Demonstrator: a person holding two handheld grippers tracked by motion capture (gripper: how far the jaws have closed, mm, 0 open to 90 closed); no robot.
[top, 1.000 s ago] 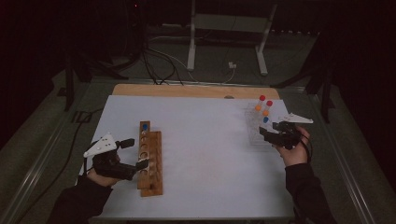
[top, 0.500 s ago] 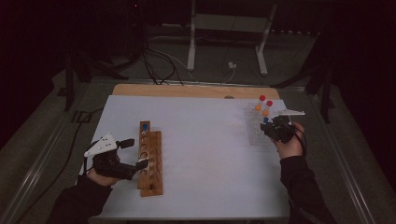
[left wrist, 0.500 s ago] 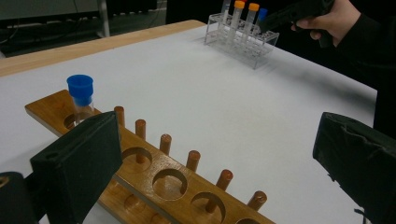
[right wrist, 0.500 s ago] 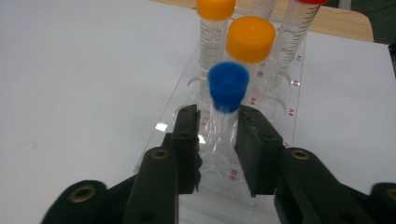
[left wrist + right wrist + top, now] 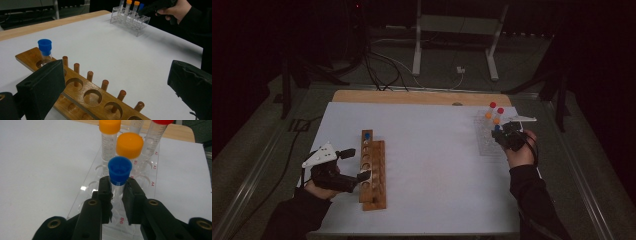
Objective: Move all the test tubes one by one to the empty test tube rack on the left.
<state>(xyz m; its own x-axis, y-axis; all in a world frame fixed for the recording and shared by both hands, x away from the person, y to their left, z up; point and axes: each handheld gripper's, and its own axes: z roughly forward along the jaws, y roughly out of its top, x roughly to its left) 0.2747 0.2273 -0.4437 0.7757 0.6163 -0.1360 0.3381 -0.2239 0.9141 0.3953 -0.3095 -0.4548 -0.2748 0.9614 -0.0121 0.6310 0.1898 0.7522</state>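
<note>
From above, at three o'clock on my white counter (image 5: 432,150), my right claw (image 5: 501,135) has just closed on the blue-capped clear plastic tube (image 5: 497,128) in the transparent rack (image 5: 484,145). Left claw view: my left claw (image 5: 112,87) gapes around the wooden peg rack (image 5: 100,95). Right claw view: pads pinch the tube (image 5: 119,173) at twelve.

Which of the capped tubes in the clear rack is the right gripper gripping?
The blue-capped tube, nearest the camera: the right gripper's fingers have just closed on it below the cap. The orange-capped tubes and the red-capped tube stand free behind.
</note>
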